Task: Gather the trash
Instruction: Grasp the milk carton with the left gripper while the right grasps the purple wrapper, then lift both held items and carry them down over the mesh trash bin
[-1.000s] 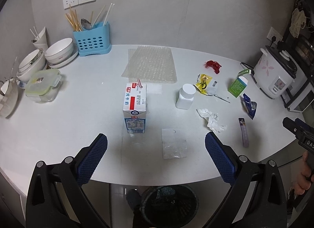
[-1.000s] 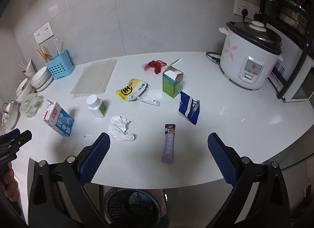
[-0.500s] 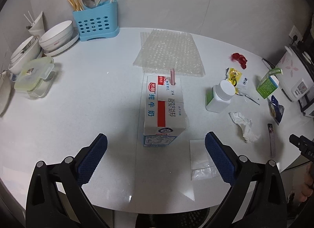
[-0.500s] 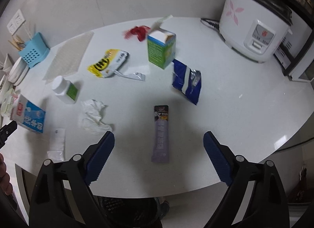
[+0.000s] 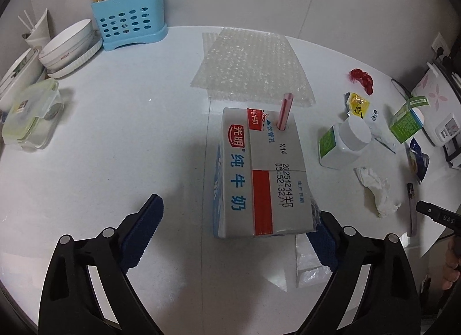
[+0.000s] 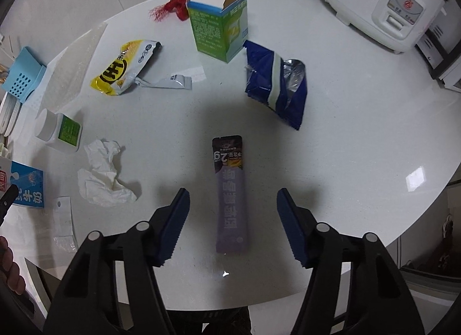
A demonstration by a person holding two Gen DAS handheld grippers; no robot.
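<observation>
- The left gripper (image 5: 230, 231) has just been narrowing its jaws slightly; they stand wide around the upright milk carton (image 5: 259, 173), not yet pressing. The right pad is at or just beside the carton's lower corner, the left pad well apart.
- Centre the carton between both pads before squeezing, and clamp the body, clear of the straw (image 5: 284, 111) beyond.
- The right gripper (image 6: 232, 225) has just been closing to about half open, holding nothing. The purple sachet (image 6: 230, 199) lies flat between its 2 pads, lengthwise.
- Sink the tips to the counter (image 6: 360, 147), then pinch across the sachet's width.
</observation>
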